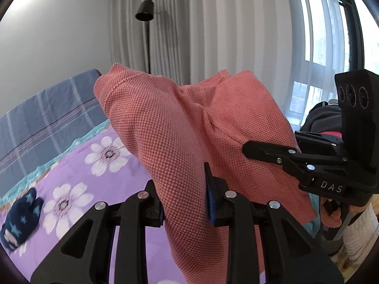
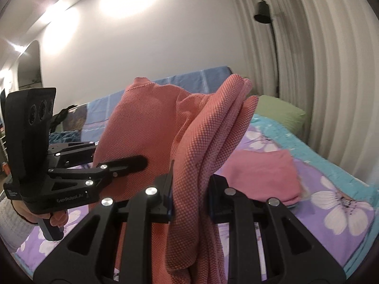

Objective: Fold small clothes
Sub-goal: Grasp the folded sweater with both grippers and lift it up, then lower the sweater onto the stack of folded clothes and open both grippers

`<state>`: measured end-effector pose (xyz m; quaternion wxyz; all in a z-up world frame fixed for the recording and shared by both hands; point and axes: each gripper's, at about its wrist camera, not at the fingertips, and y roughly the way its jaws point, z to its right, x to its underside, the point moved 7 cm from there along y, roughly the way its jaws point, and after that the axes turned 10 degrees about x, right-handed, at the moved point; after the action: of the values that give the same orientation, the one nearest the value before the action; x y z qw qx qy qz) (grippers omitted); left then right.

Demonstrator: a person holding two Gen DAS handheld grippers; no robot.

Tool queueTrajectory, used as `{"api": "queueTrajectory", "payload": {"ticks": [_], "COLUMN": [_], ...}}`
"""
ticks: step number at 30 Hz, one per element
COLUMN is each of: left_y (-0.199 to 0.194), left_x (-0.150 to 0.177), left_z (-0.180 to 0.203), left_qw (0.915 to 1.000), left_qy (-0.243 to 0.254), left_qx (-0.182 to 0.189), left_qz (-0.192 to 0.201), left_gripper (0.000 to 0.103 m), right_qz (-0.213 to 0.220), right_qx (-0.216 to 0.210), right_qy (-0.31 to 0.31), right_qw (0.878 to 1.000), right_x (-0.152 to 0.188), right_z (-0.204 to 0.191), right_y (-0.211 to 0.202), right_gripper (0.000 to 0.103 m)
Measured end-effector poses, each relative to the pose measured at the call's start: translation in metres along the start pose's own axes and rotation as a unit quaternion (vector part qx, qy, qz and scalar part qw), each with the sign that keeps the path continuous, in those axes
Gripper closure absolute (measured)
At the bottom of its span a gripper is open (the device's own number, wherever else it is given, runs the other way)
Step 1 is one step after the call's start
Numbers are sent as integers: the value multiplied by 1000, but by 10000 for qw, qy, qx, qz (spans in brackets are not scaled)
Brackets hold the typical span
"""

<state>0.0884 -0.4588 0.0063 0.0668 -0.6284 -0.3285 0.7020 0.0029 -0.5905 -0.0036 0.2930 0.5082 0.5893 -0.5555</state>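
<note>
A coral-red knitted garment (image 1: 165, 127) hangs bunched in the air above the bed, held between both grippers. In the left wrist view my left gripper (image 1: 186, 201) is shut on a fold of it, and cloth drapes down between the fingers. My right gripper (image 1: 260, 145) comes in from the right of that view and pinches the garment's other edge. In the right wrist view my right gripper (image 2: 191, 194) is shut on a gathered fold of the garment (image 2: 146, 123). My left gripper (image 2: 118, 156) grips its left side, with a hand on the handle. The garment's lower part is hidden.
The bed has a purple flowered cover (image 1: 78, 175) and a blue checked sheet (image 1: 42, 118). A dark blue starred sock (image 1: 21, 217) lies at the left. A folded pink cloth (image 2: 263, 175) and a green pillow (image 2: 281, 111) lie at the right. A black floor lamp (image 1: 145, 11) stands by the curtains.
</note>
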Motion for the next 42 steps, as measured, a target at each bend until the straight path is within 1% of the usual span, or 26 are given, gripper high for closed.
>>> {"api": "queueTrajectory", "payload": {"ticks": [5,11,13,17,20,23,28,30,33,35,36,37,38,39,40,42], "left_y": [38,82,96,121,139,158,182,188,198,209,215,222,231,233,232,229], "left_x": [-24,-41,-44,-53,-58,-61,-66,-69,-69,-64,-62,-56,-45,-37,-29,-13], "left_z": [4,-3,-7,-10,-11,-19,-38,-46,-60,-71,-76,-82,-90,-94,-97,-98], "left_qw": [9999,9997,9997,9997,9995,9993,9983,9980,9975,9971,9970,9968,9953,9941,9938,9942], "left_qy": [-15,-17,-32,-22,-25,-131,-398,-493,-619,-689,-697,-689,-694,-726,-752,-710], "left_qx": [167,245,223,259,318,343,411,396,335,256,191,53,-200,-342,-417,-358], "left_qz": [9,26,15,-18,-47,-60,-57,-32,-82,-209,-287,-413,-642,-728,-710,-728], "left_gripper": [76,76,76,76,76,76,76,76,76,76,75,71,68,60,56,52], "right_qz": [62,2,-26,-86,-278,-474,-610,-697,-859,-958,-1034,-1098,-1086,-957,-820,-872], "right_qx": [254,365,429,606,582,518,580,580,548,608,733,1051,1468,1961,2130,2050], "right_qy": [11,69,-37,-515,-699,-631,-566,-515,-389,-386,-366,-306,-235,-115,45,318], "right_qw": [9997,9993,9991,9968,9955,9955,9948,9945,9940,9928,9913,9879,9829,9758,9736,9744], "right_x": [-17,-24,-27,-31,-30,-30,-42,-48,-47,-42,-38,-33,-28,-25,-21,-10], "right_z": [35,75,80,92,101,115,136,144,152,156,160,169,178,190,198,204], "right_y": [21,58,71,102,126,150,185,199,220,237,246,257,262,263,262,261], "right_gripper": [82,82,82,82,82,82,82,82,82,82,80,68,32,15,9,9]}}
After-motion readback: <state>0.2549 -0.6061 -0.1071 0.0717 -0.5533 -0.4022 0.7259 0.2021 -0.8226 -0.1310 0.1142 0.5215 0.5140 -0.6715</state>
